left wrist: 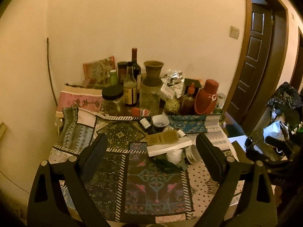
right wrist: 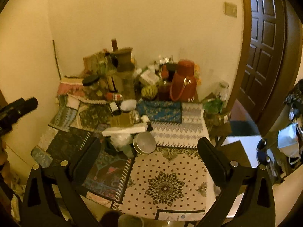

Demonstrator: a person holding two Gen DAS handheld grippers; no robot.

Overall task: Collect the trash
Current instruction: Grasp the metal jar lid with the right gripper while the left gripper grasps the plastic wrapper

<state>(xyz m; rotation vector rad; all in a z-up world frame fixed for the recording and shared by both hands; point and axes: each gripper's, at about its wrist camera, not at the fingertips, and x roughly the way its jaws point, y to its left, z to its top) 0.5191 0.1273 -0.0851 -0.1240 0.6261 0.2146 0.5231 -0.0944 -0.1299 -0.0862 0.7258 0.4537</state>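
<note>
A small pile of litter lies mid-table on the patchwork tablecloth. It holds a crumpled white wad, a dark green wrapper and a long white flat box, with a round metal tin beside them. My left gripper hangs open just short of the pile, nothing between its fingers. In the right wrist view the wad, the tin and the box lie ahead of my right gripper, which is open and empty.
Bottles, jars, a clay vase and a red thermos crowd the table's back against the wall. A small bowl and a little bottle sit behind the pile. A potted plant and a dark door are to the right.
</note>
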